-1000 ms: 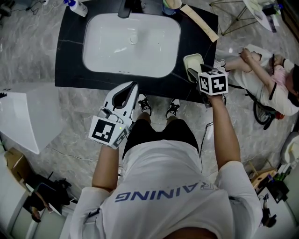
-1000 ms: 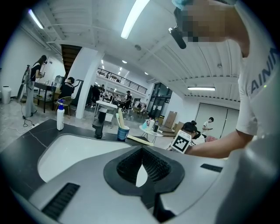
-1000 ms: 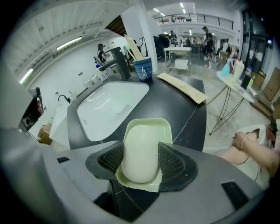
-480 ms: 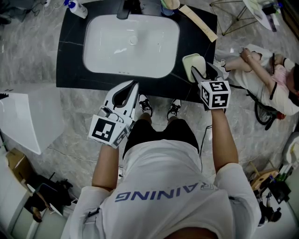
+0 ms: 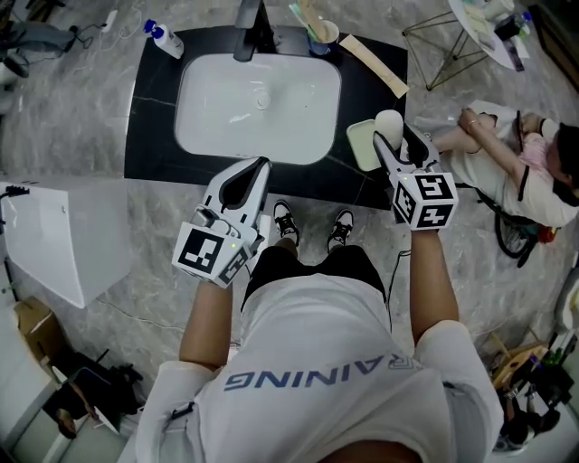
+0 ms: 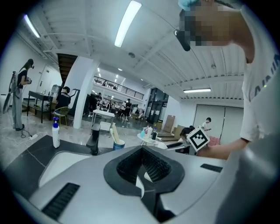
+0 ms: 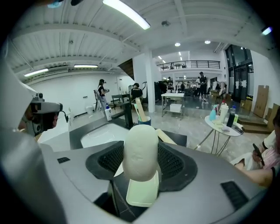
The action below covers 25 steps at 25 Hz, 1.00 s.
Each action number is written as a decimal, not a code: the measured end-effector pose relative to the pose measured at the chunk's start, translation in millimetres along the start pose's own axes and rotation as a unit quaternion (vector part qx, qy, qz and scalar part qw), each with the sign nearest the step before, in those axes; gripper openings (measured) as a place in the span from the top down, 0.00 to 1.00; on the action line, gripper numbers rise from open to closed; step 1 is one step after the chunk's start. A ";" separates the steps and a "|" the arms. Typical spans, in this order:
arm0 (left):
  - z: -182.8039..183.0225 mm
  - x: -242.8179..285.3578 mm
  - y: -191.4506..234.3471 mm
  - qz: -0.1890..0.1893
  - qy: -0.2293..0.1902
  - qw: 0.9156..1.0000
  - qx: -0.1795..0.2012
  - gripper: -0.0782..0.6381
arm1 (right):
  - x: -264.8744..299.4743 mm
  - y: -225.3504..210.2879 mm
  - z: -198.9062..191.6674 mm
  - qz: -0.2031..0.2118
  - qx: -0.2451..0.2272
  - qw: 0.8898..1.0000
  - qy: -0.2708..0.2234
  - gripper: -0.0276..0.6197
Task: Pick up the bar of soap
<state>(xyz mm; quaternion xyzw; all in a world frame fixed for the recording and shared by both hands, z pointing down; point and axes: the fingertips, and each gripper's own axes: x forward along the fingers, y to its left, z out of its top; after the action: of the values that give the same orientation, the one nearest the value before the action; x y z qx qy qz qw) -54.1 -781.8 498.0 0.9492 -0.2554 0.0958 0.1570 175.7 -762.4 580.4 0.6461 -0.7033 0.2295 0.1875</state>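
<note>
Ahead of both tongs lies the big black surface (image 5: 149, 136), and the white sink (image 5: 258, 104) is set into it, straight in front of the left tongs (image 5: 258, 172) and off to the left of the right tongs (image 5: 395, 145). The left tongs are pressed together with nothing in them, and their tips point at the near rim of the sink. The right tongs reach over the right end of the surface, well apart from the left tongs. They are closed part way on the bar of soap (image 7: 140, 151). The soap stands on end between the two dark ribbed pads (image 7: 173, 162), and its round top sticks out past them. A pale green soap dish (image 5: 360, 146) sits on the surface just left of the right tongs' tips, and in the right gripper view it shows below the soap. I cannot tell if the soap touches the dish. Far past the tongs, at the back edge of the surface, are a dark tap (image 5: 251, 23), a cup (image 5: 318, 36) and a small white bottle (image 5: 167, 38).
</note>
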 end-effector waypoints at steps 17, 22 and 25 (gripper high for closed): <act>104.2 -13.7 -45.9 0.005 -0.088 0.992 0.095 0.88 | -124.6 22.2 132.8 0.005 -0.037 0.976 -0.215 0.57; 120.7 -17.9 -57.3 -0.001 -0.106 0.988 0.108 0.88 | -167.3 32.5 167.1 0.016 -0.043 0.960 -0.277 0.57; 131.1 -20.7 -65.3 -0.005 -0.116 0.986 0.117 0.88 | -189.7 37.2 184.4 0.019 -0.052 0.951 -0.304 0.57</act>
<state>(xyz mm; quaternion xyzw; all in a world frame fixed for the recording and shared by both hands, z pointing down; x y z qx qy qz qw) -24.8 -764.3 354.1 0.9670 -0.2540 0.0133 0.0144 162.7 -708.3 319.2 0.6611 -0.7502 -0.0105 -0.0064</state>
